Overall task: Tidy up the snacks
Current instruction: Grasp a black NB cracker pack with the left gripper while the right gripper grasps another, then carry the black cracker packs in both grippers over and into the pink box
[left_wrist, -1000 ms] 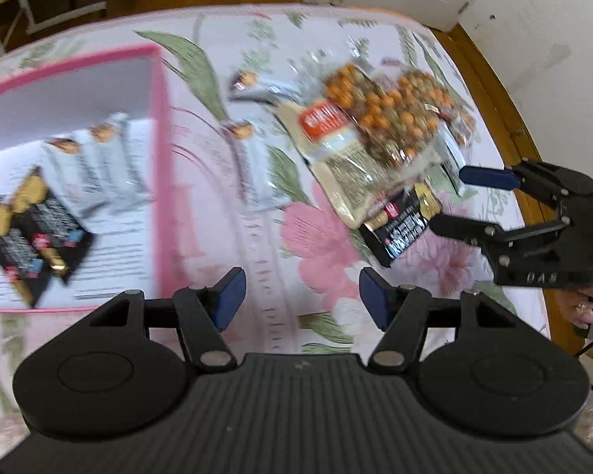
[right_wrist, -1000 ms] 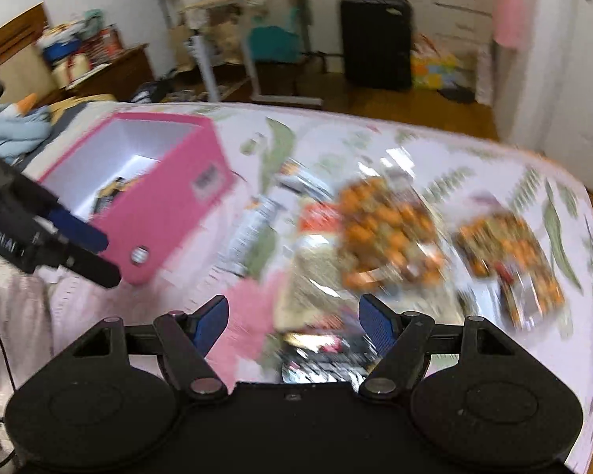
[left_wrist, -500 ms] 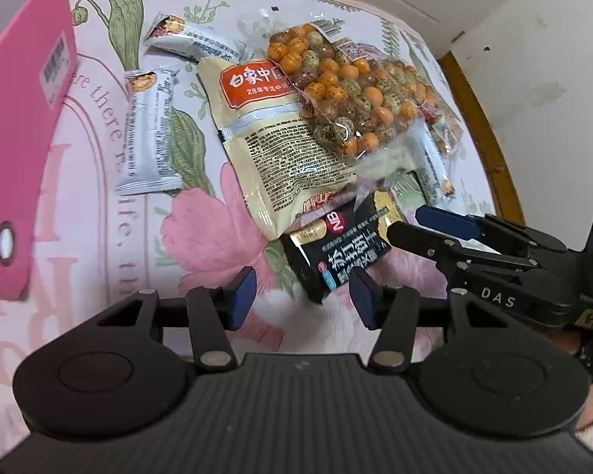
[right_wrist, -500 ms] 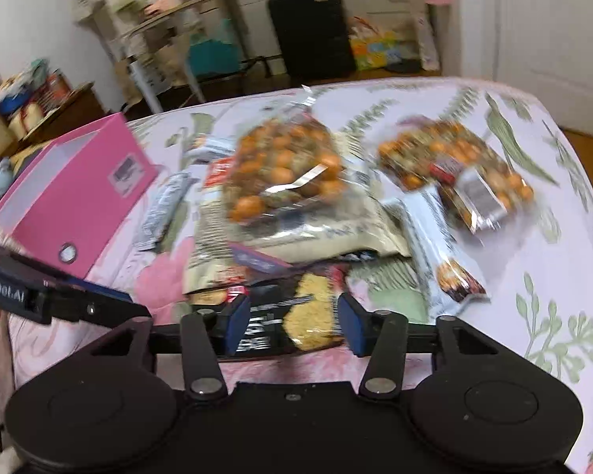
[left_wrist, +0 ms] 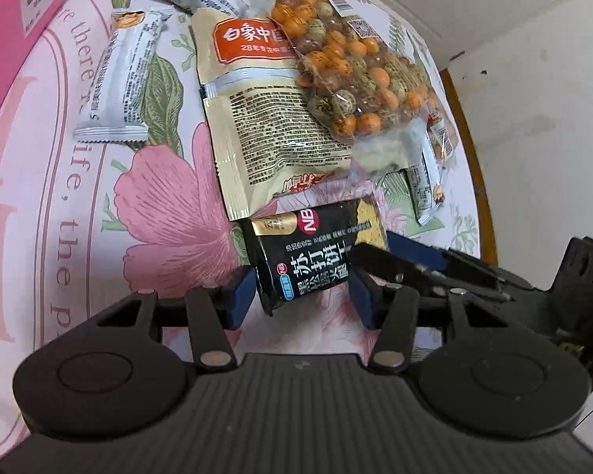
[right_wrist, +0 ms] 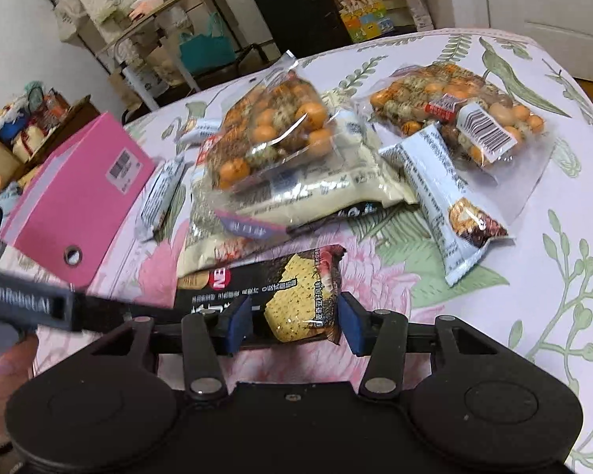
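Both grippers have dropped from above the spread to the same black foil cracker packet (left_wrist: 308,256), lying flat on the floral-clothed worktop (left_wrist: 166,205) just below the beige noodle bag (left_wrist: 265,118). The left gripper (left_wrist: 302,294) brackets its near end and the right gripper (right_wrist: 294,322) its cracker-printed end, each narrowed around the packet; whether the pads truly press cannot be told. The risk: slick foil sliding out on the lift, or two pulls crushing the crackers. The bag's overlapping edge could drag too, short of the pink cardboard box (right_wrist: 79,201).
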`<state>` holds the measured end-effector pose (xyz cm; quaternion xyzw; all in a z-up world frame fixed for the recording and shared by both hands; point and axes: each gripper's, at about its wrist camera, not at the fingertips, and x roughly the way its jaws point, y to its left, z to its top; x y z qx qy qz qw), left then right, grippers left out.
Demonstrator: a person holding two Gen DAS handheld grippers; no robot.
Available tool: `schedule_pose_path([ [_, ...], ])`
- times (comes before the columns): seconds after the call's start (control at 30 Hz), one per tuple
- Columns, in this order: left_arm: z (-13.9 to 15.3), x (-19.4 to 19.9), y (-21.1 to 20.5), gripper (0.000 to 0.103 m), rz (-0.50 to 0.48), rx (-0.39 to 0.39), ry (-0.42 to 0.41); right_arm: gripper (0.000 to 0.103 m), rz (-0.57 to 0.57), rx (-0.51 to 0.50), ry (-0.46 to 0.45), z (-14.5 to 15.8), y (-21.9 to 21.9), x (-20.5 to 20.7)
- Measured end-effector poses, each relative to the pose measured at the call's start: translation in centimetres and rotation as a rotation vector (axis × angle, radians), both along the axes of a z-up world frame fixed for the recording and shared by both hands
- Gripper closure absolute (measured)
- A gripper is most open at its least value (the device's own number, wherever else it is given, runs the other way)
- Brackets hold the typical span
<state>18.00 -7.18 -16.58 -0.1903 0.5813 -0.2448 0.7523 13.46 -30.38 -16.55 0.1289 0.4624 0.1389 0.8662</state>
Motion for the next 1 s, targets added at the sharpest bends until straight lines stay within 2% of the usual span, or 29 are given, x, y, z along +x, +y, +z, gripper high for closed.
schedule_pose_path([
  [0.33, 0.1, -1.2, -0.2, 0.051, 0.003, -0.01, -0.031, 0.048, 0.02, -0.057, 0.042, 0.5, 0.9, -1.2],
  [0.4, 0.3, -1.6, -0.4, 0.051, -0.01, 0.001, -0.028, 0.046, 0.019, -0.06, 0.058, 0.6, 1.1, -1.2],
  [0.5, 0.6, -2.1, -0.4, 0.049, -0.021, 0.006, -0.023, 0.036, 0.03, -0.068, 0.079, 0.7, 1.6, -1.5],
  [0.67, -0.3, -2.3, -0.9, 0.05, -0.016, 0.031, -0.03, 0.035, 0.02, -0.13, 0.032, 0.1, 2.2, -1.5],
  [0.8, -0.6, -2.3, -0.3, 0.05, 0.008, -0.025, 0.002, 0.035, 0.021, -0.068, 0.033, 0.0, 1.7, -1.6],
  [1.0, 1.5, -3.3, -0.3, 0.05, -0.006, 0.017, -0.035, 0.035, 0.011, -0.001, 0.087, 0.9, 1.7, -2.2],
])
